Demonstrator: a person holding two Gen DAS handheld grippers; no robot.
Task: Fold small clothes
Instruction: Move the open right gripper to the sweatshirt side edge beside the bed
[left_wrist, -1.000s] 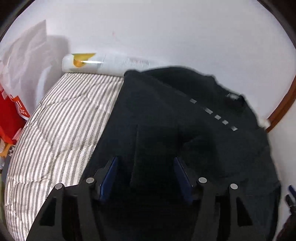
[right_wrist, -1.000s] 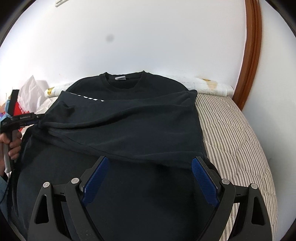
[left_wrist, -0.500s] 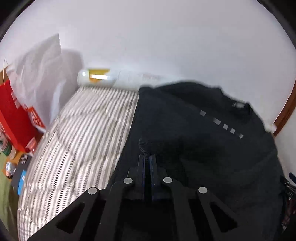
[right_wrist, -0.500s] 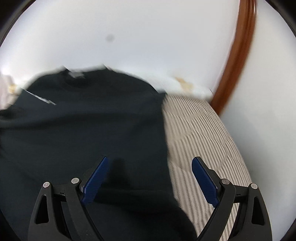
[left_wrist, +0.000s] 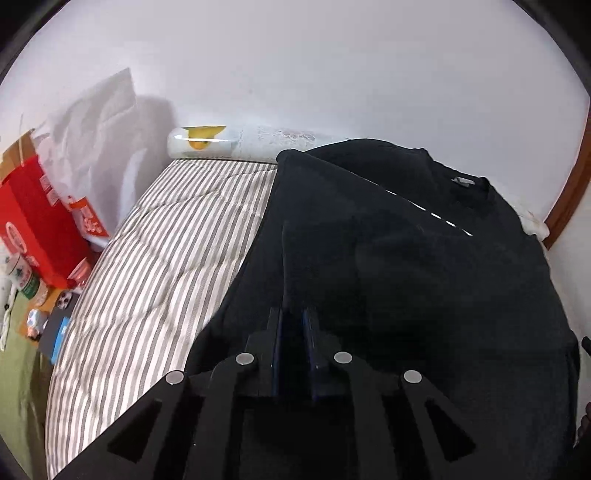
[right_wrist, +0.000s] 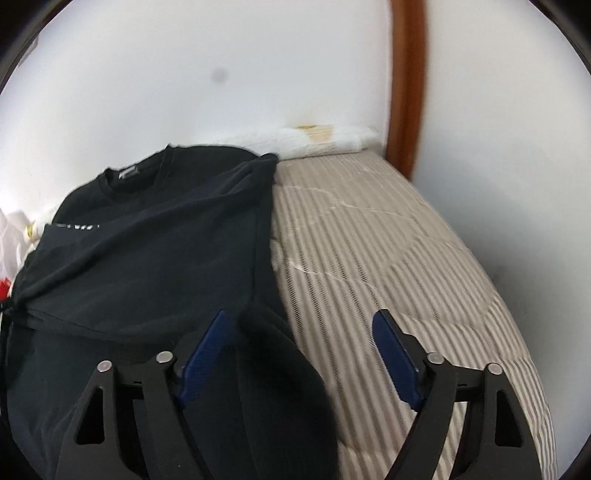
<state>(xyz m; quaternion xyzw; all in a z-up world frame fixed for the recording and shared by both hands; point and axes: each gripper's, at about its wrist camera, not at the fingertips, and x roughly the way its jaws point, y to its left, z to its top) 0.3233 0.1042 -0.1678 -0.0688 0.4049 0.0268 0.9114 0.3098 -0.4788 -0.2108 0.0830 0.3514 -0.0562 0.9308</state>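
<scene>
The left gripper (left_wrist: 293, 332), gaping a second ago, is now clamped on a raised fold of the black sweatshirt (left_wrist: 424, 258) spread across the striped bed (left_wrist: 166, 251); the right gripper (right_wrist: 299, 332) stays wide apart, empty, now at the shirt's right edge

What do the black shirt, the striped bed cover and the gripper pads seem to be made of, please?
Shirt: soft matte knit, probably cotton jersey; it drapes in loose folds and has a ribbed collar.
Bed cover: quilted woven fabric, matte; curved stitch lines cross the stripes.
Pads on the right gripper: smooth blue, likely rubber or plastic; the look leaves it open.
</scene>
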